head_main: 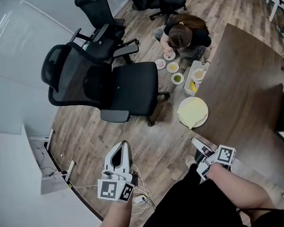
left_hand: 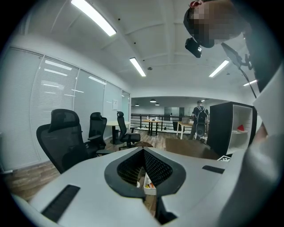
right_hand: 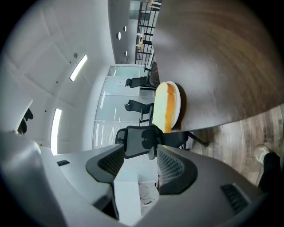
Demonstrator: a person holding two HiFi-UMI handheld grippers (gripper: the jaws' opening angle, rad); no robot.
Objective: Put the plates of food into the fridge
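Plate of food [head_main: 193,112], large and pale, sits at the near edge of the brown table [head_main: 243,87], centre-right in frame. It lies just above the right gripper [head_main: 197,146], not touching it. That gripper's jaws are spread with nothing between them. Left gripper [head_main: 123,146], lower centre, is clenched and empty. Smaller plates [head_main: 173,67] are on the floor [head_main: 131,134], upper centre.

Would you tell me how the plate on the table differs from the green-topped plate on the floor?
The table plate is much larger and holds pale yellow food; the floor plate is small, with green food. Both are round and light-coloured.
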